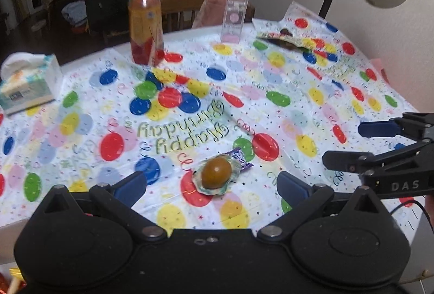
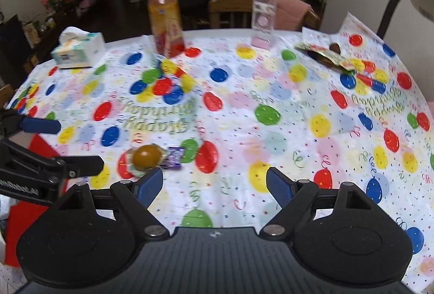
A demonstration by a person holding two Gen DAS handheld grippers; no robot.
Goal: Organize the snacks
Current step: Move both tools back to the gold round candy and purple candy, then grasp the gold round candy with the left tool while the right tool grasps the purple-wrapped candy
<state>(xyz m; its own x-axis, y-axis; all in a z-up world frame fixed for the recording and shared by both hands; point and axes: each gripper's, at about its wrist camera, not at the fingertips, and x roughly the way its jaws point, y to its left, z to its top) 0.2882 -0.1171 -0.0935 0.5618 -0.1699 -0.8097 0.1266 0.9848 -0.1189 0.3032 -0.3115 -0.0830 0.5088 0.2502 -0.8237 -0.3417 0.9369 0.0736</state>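
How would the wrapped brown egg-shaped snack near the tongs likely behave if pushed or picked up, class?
The egg-shaped snack looks rounded and smooth, so it may roll or slip from the open left tongs. Its clear wrapper flares out flat around it, which probably crinkles and may slow any rolling. It seems small, so likely light.
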